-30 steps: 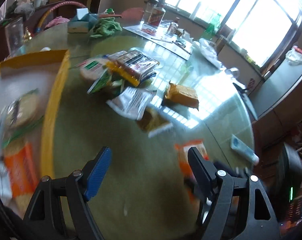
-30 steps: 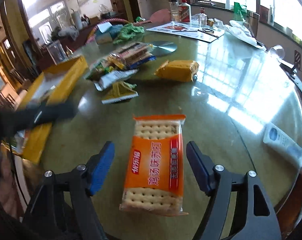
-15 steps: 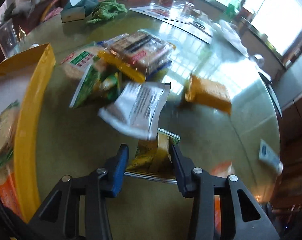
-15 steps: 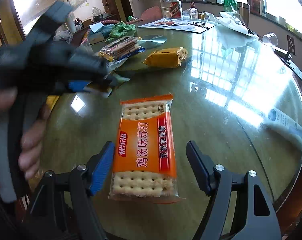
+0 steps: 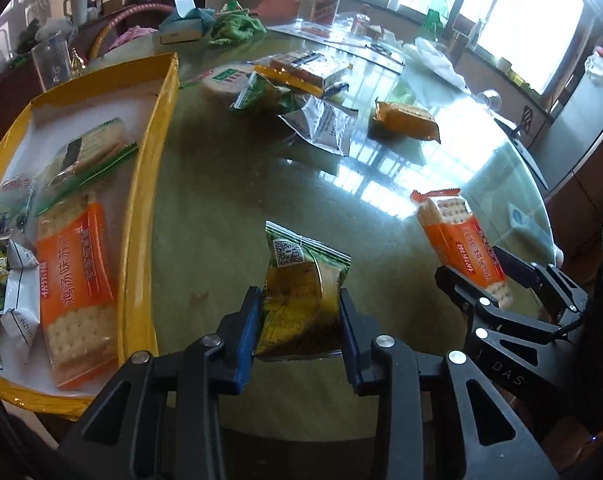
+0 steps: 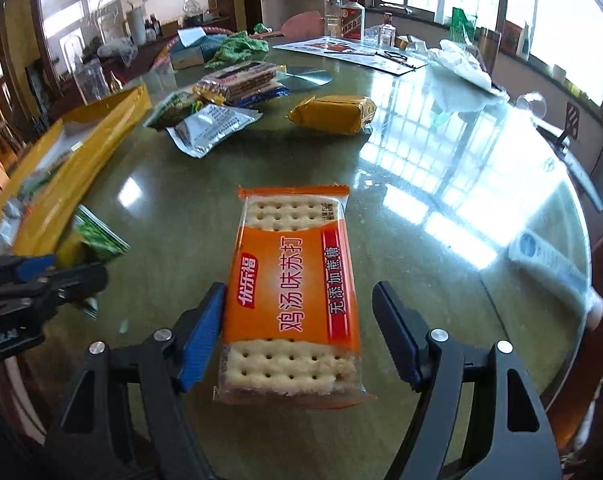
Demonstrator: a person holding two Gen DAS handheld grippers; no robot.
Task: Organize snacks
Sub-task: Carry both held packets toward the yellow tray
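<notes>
My left gripper [image 5: 299, 320] is shut on a yellow-green snack packet [image 5: 301, 288] and holds it above the table near the yellow tray [image 5: 141, 208]. The tray holds an orange cracker pack [image 5: 75, 276], green pea bags and other snacks. My right gripper [image 6: 299, 328] is open around another orange cracker pack [image 6: 297, 292] that lies on the glass table; the left pad touches it, the right pad stands apart. This pack also shows in the left wrist view [image 5: 457, 244]. The left gripper and its packet [image 6: 91, 240] show at the left of the right wrist view.
A pile of snacks [image 5: 293, 80] and a yellow cracker pack [image 5: 405, 120] lie farther back on the round glass table [image 5: 221, 184]. A white tube [image 6: 553, 268] lies near the right edge. Bottles, a tissue box and a green cloth stand at the far side.
My left gripper closed on the yellow-green packet, lifted it and pulled back from the pile toward the tray. My right gripper stayed open around the orange cracker pack and moved a little closer.
</notes>
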